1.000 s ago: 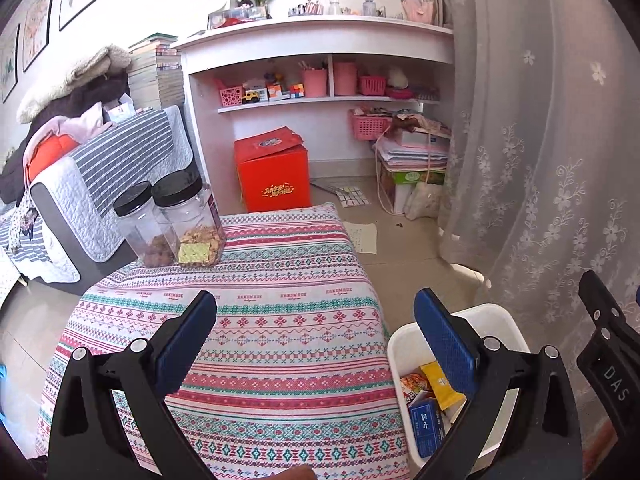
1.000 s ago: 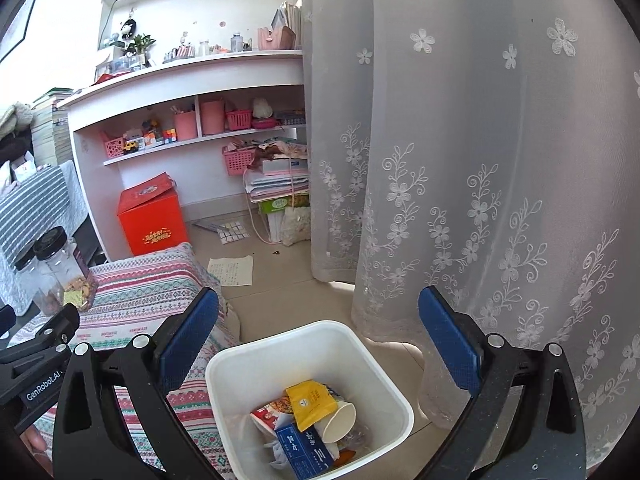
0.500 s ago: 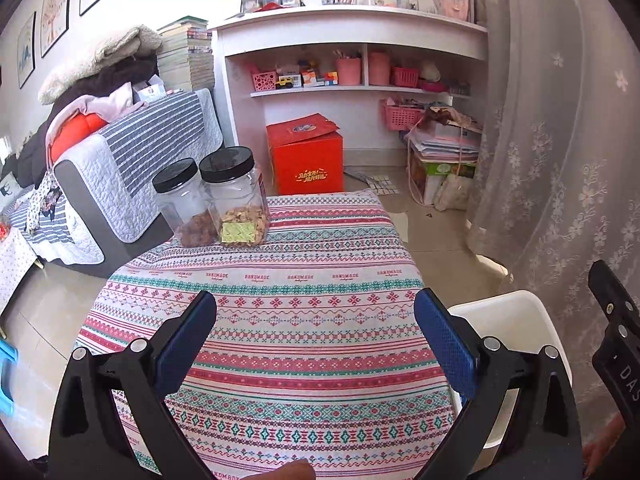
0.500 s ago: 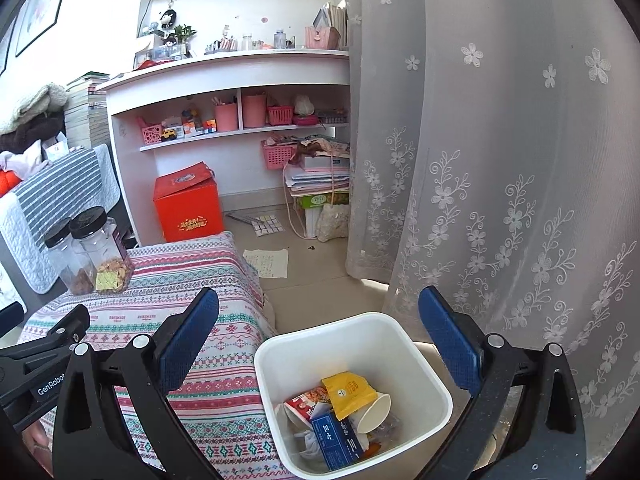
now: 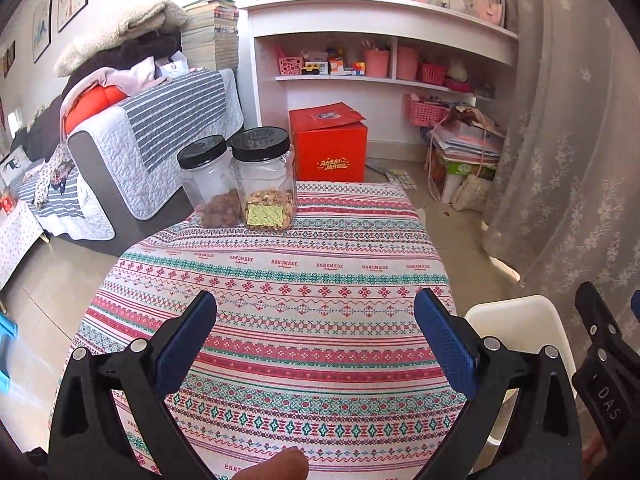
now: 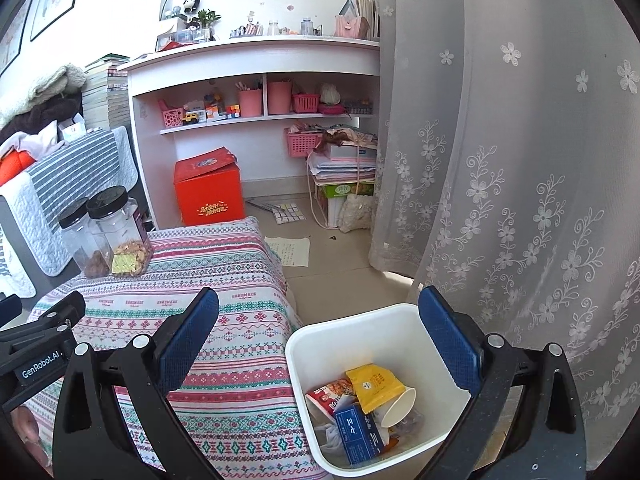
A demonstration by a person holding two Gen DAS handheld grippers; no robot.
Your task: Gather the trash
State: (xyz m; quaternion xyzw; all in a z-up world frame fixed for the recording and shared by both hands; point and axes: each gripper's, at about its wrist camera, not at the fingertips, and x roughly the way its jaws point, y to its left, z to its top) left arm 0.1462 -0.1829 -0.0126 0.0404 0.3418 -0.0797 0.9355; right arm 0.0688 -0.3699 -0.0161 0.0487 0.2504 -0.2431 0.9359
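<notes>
While both grippers hang with their jaws spread wide and nothing between the blue pads, the collected trash sits in one white bin (image 6: 400, 322) at the lower centre of the right wrist view. The left gripper (image 5: 316, 334) hovers over the patterned tablecloth (image 5: 304, 280) that fills the middle of its frame; the right gripper (image 6: 318, 332) is above the gap between the table edge and the bin.

Inside the bin I count four clear pieces: one yellow packet (image 6: 374, 386), one red snack wrapper (image 6: 330, 394), one blue carton (image 6: 356, 432) and one white paper cup (image 6: 398, 408) lying on its side. Crumpled clear plastic lies beneath them, too jumbled to count. In the left wrist view only a corner of the bin's white rim shows at the lower right, just beside the table.

Two clear jars with black lids stand touching each other at the far edge of the table: the left jar (image 5: 210, 184) holds dark brown pieces, the right jar (image 5: 266, 184) pale ones and bears a gold label. Beyond them, one red box (image 5: 328, 144) sits on the floor below the white shelves (image 5: 360, 16). One lace curtain (image 6: 520, 160) fills the right side of the right wrist frame. One sheet of paper (image 6: 292, 250) lies on the floor past the table.
</notes>
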